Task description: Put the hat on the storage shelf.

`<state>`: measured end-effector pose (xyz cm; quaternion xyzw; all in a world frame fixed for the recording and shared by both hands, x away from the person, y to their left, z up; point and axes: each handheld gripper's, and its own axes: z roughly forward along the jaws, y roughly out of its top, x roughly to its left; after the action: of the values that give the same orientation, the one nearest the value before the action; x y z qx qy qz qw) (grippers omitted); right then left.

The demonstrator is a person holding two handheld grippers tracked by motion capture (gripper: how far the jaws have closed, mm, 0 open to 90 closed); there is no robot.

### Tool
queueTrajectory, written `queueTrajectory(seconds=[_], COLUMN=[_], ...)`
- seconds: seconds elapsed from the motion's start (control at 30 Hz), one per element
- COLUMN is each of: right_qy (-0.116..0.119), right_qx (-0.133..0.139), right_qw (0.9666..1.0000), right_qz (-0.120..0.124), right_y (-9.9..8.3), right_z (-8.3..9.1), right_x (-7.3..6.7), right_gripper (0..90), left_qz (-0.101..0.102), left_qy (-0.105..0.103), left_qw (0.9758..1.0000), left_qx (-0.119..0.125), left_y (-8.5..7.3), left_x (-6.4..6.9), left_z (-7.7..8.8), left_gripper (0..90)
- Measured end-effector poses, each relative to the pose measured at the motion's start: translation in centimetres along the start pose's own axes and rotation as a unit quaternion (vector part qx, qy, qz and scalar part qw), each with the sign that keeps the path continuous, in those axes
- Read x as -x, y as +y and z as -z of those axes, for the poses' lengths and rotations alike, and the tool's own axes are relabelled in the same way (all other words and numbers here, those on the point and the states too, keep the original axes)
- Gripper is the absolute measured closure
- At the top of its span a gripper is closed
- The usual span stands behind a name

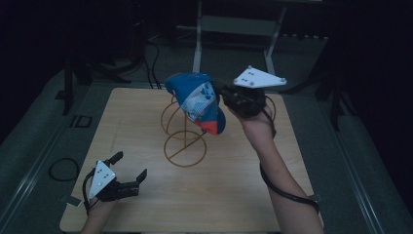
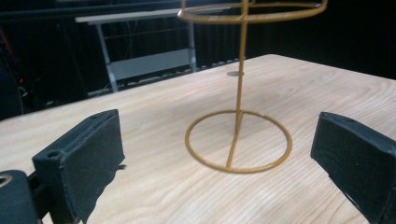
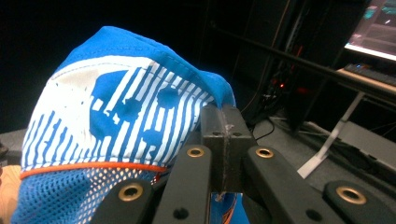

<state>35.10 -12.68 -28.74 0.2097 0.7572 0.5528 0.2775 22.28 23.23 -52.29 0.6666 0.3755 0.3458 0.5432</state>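
Cap [image 1: 199,100] pinched in right claw [image 1: 225,91], above wire stand [image 1: 184,139], wooden table [image 1: 146,204]

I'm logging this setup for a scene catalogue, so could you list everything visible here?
cap: one, blue and white with an orange trim, held over the stand's top
wire stand: one, gold, upright mid-table
table: one, light wood
metal frame: one, grey, beyond the table
left gripper: one, black, jaws open, near table's front left
right gripper: one, black, shut on the cap
forearms: two, entering from below
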Motion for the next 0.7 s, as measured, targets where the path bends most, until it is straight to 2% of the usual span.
queueTrajectory(seconds=[0.03, 0.07, 0.33, 0.37, 0.43, 0.57, 0.7], right_qy=[0.010, 0.014, 0.060, 0.060, 0.078, 0.097, 0.106], right_qx=[-0.010, -0.012, -0.041, -0.041, -0.048, -0.061, -0.075], right_qw=[0.9999, 0.9998, 0.9972, 0.9972, 0.9957, 0.9934, 0.9915], right_qz=[0.001, 0.002, 0.019, 0.019, 0.017, 0.007, 0.009], right_y=[0.2, 0.2, 0.5, 0.5, 0.3, -0.1, -0.7], right_z=[-1.5, -2.0, -6.5, -6.5, -7.6, -9.2, -10.0], right_x=[-0.6, -0.8, -3.8, -3.8, -4.3, -4.9, -5.3], right_gripper=[90.0, 90.0, 90.0, 90.0, 90.0, 90.0, 90.0], left_qz=[0.008, 0.016, 0.014, 0.014, 0.016, 0.022, 0.022], left_qy=[0.001, 0.005, 0.004, 0.004, 0.003, 0.004, -0.002], left_qw=[1.0000, 0.9998, 0.9998, 0.9998, 0.9998, 0.9997, 0.9997], left_qx=[-0.003, -0.006, -0.012, -0.012, -0.012, -0.011, -0.012], left_y=[-0.5, -1.0, -1.7, -1.7, -1.8, -2.0, -2.1], left_x=[-0.1, -0.3, -0.5, -0.5, -0.7, -0.8, -0.7], left_z=[0.0, 0.0, 0.1, 0.1, 0.2, 0.2, 0.1], left_gripper=[3.1, 3.1, 3.1, 3.1, 3.1, 4.2, 4.2])
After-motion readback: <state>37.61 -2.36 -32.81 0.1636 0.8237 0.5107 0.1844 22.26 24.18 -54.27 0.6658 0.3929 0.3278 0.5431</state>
